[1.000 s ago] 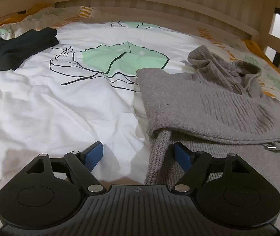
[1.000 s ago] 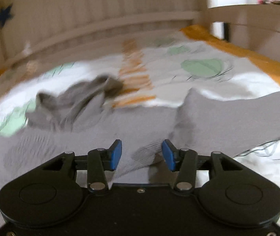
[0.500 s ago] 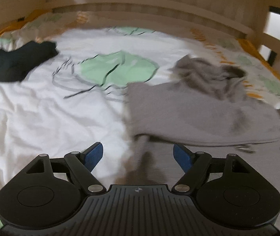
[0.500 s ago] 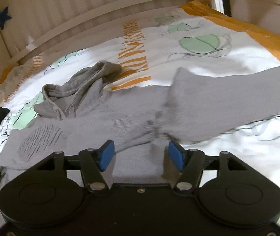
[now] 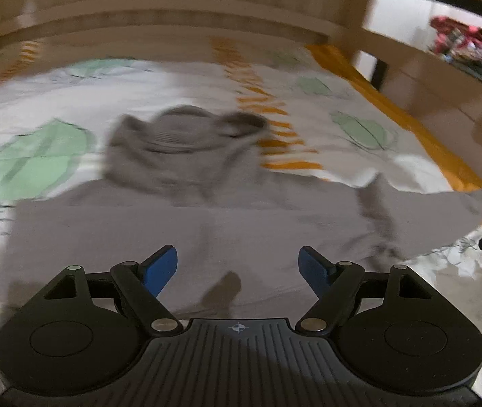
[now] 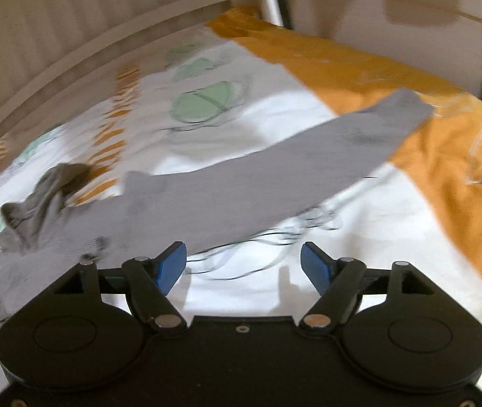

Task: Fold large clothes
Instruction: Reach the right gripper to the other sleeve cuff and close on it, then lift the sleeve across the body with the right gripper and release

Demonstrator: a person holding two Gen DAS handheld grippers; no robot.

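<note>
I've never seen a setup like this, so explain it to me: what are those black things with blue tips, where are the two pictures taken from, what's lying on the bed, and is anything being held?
Each picture comes from a camera mounted on a hand-held black two-finger gripper, looking forward along its blue-padded fingers. A person carries one in each hand; no robot arm is involved. One view shows the left gripper, the other the right gripper. On the white bedcover with green and orange prints lies a grey knitted hooded sweater, its long sleeve stretched out sideways. Nothing is held: the left jaws stand open above the sweater, and the right jaws are opening with only bedcover between them.
</note>
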